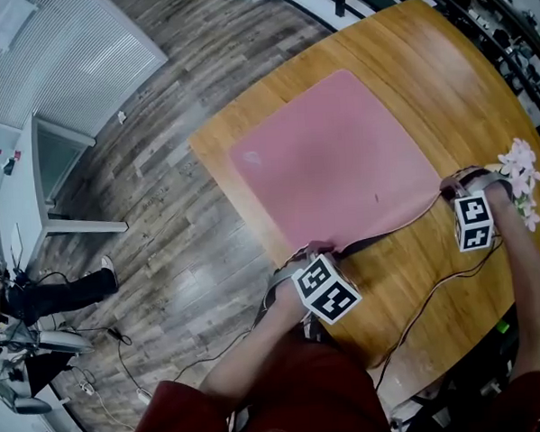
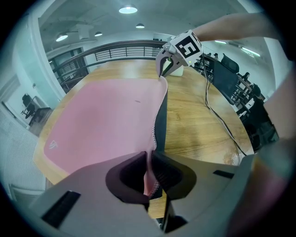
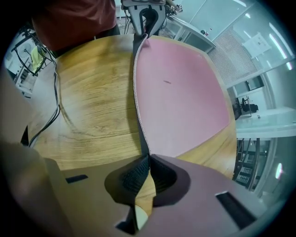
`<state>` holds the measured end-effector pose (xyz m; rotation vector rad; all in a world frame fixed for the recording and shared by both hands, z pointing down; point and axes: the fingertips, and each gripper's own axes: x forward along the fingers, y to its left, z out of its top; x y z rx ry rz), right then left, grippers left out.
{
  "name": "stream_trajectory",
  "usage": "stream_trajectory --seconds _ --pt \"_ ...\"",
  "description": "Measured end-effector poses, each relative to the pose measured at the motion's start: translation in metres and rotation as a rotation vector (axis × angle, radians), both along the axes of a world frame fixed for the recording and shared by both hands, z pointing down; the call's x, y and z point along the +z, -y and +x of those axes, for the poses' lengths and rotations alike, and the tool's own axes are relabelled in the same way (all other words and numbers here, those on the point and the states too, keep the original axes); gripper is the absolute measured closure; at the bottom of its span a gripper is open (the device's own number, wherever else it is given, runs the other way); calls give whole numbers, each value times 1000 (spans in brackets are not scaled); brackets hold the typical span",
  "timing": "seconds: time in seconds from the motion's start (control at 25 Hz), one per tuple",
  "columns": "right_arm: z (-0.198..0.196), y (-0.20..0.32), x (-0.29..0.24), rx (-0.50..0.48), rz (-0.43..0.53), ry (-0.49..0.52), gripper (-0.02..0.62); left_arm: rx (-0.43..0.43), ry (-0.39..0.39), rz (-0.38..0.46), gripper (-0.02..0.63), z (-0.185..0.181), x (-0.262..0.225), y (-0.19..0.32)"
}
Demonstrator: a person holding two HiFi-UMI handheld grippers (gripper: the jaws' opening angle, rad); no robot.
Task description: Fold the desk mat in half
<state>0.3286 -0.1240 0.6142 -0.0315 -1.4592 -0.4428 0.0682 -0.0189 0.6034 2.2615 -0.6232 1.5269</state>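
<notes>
- Left claw (image 2: 149,169) is pinched shut on a near corner of the pink desk mat (image 1: 339,162), about 6 o'clock in the head view. The right claw (image 3: 147,162) is clamped on the other near corner, around 3 o'clock.
- Mat lies mid-desk, near edge lifted, dark underside showing.
- Looks thin, soft and light. I'd guess it sags between grips, so the corners are the spots to hold.
- Wooden desk (image 1: 424,58) looks smooth. Plank floor (image 1: 159,171), office room, pink flowers (image 1: 520,170) at 3 o'clock.
</notes>
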Motion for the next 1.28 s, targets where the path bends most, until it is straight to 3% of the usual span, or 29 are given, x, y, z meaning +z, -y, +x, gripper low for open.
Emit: stream_trajectory --seconds 0.36,0.52,0.68,1.0,1.28 --pt "-24 33 -2 -7 63 7 574 -7 -17 13 545 -9 -2 14" --pt "-33 41 0 -12 53 -4 574 44 -16 35 521 -13 -1 17" --pt "-42 47 3 -21 45 -8 574 72 -36 5 512 -11 1 14" --pt "-51 57 10 -29 39 -12 575 12 -55 -43 562 -19 4 20" --pt "-57 73 13 -8 55 -15 575 -32 -44 -89 566 -33 10 33"
